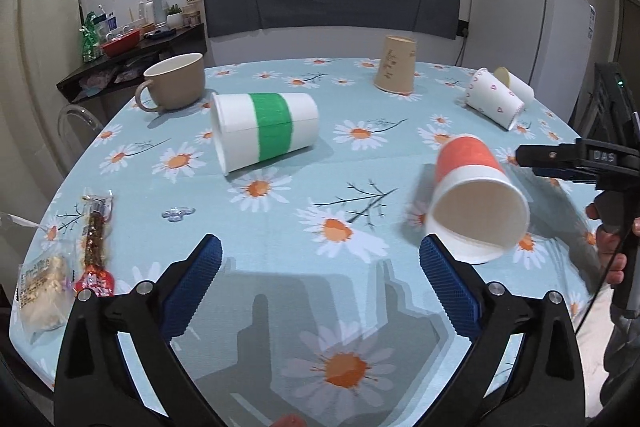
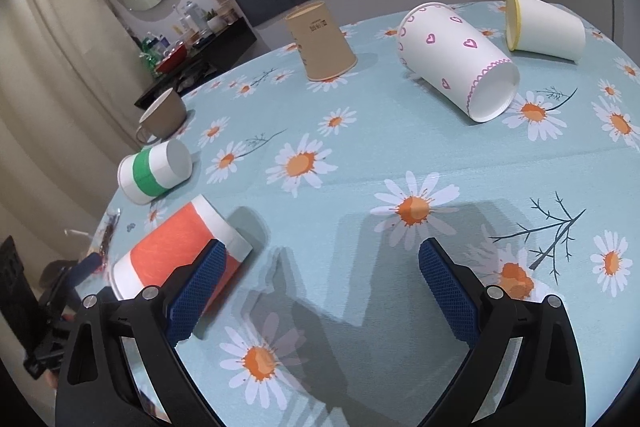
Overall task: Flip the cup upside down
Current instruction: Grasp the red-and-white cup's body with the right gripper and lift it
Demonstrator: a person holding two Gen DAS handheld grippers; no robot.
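An orange-banded paper cup [image 1: 474, 193] lies on its side on the daisy tablecloth, its mouth toward my left gripper, blurred as if rolling. My left gripper [image 1: 320, 267] is open and empty, with the cup just past its right finger [image 1: 446, 283]. In the right wrist view the same cup [image 2: 176, 251] lies at lower left, beside and partly behind the left finger [image 2: 198, 287] of my open, empty right gripper [image 2: 320, 267]. The right gripper also shows in the left wrist view [image 1: 524, 161], just right of the cup.
A green-banded cup [image 1: 264, 129], a heart-print cup [image 2: 456, 61] and a yellow-rimmed cup [image 2: 544, 25] lie on their sides. A brown paper cup [image 2: 322, 41] stands upside down. A beige mug [image 1: 176, 83] stands at far left. Snack packets [image 1: 94, 243] lie at the left edge.
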